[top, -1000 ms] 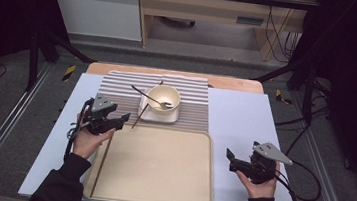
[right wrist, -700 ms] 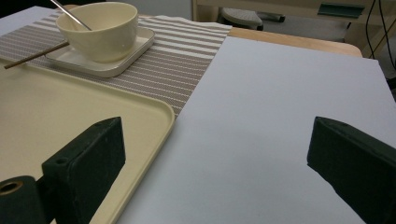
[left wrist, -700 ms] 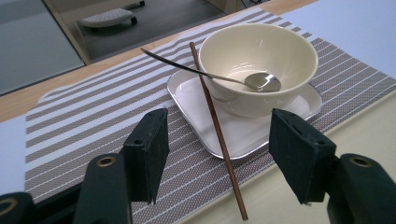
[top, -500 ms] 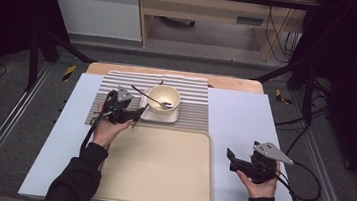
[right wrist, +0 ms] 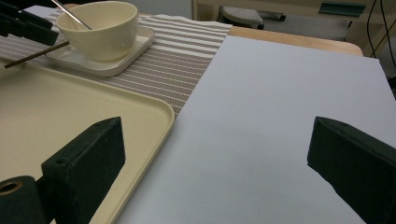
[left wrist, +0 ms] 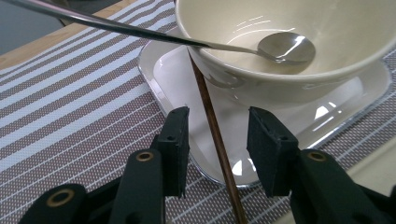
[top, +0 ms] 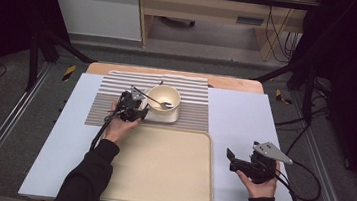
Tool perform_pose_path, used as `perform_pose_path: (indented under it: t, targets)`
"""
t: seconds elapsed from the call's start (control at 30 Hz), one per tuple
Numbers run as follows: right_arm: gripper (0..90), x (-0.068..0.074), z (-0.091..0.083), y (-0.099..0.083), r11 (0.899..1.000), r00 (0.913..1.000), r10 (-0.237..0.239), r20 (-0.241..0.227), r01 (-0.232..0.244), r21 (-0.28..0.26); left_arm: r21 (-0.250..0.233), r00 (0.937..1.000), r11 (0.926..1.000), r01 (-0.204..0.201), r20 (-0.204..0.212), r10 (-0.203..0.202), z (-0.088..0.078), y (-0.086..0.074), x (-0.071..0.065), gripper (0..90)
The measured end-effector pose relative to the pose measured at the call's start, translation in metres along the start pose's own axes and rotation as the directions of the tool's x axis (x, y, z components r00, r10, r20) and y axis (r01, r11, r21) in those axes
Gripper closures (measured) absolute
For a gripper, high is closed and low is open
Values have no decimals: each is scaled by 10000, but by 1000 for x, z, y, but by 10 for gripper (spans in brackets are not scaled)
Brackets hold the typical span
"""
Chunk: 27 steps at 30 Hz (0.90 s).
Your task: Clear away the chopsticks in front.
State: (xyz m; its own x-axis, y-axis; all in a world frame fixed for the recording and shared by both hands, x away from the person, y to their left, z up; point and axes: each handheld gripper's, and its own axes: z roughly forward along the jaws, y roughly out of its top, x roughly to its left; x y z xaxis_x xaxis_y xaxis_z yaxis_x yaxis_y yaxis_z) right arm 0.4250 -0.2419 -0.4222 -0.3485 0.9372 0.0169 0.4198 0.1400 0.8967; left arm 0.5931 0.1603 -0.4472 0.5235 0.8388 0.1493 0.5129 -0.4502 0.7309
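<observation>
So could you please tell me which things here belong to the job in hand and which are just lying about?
In the job:
left gripper, jaws just closing around it, not yet pressing
chopstick

Lying about:
bowl
spoon
square plate
striped mat
tray
right gripper

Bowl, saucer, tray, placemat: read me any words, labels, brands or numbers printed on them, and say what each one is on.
No readable text on any of them.
The bowl, square saucer, tray and striped placemat are unmarked.
The spoon and chopstick show no lettering either.

High view overhead; both gripper views low, sharing bowl (left wrist: 280, 46).
</observation>
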Motion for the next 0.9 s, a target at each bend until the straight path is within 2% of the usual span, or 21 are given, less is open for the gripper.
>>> perform_pose_path:
  t: [0.17,0.3,0.4,0.47,0.57,0.7,0.9]
  targets:
    - [45,0,1,0,10000,10000,-40,19,40,14,99,9999,9999,91,-103,-90,10,2,1,637]
    - [46,0,1,0,10000,10000,-48,13,48,18,352,9999,9994,15,-168,-9,19,2,1,671]
    - [46,0,1,0,10000,10000,-35,15,35,26,366,9997,9992,157,-194,-150,22,2,2,707]
    - [46,-1,1,0,10000,10000,-27,24,27,35,370,9992,9991,185,-352,-172,23,3,1,735]
    - [47,-1,1,-1,10000,10000,-11,51,11,51,366,9993,9990,244,-302,-233,24,3,0,784]
    - [47,-1,1,-1,10000,10000,-51,65,51,25,353,9973,9971,678,-290,-668,25,3,1,830]
    - [48,-1,1,-1,10000,10000,-22,62,21,60,360,9940,9937,1063,-290,-1053,24,2,5,847]
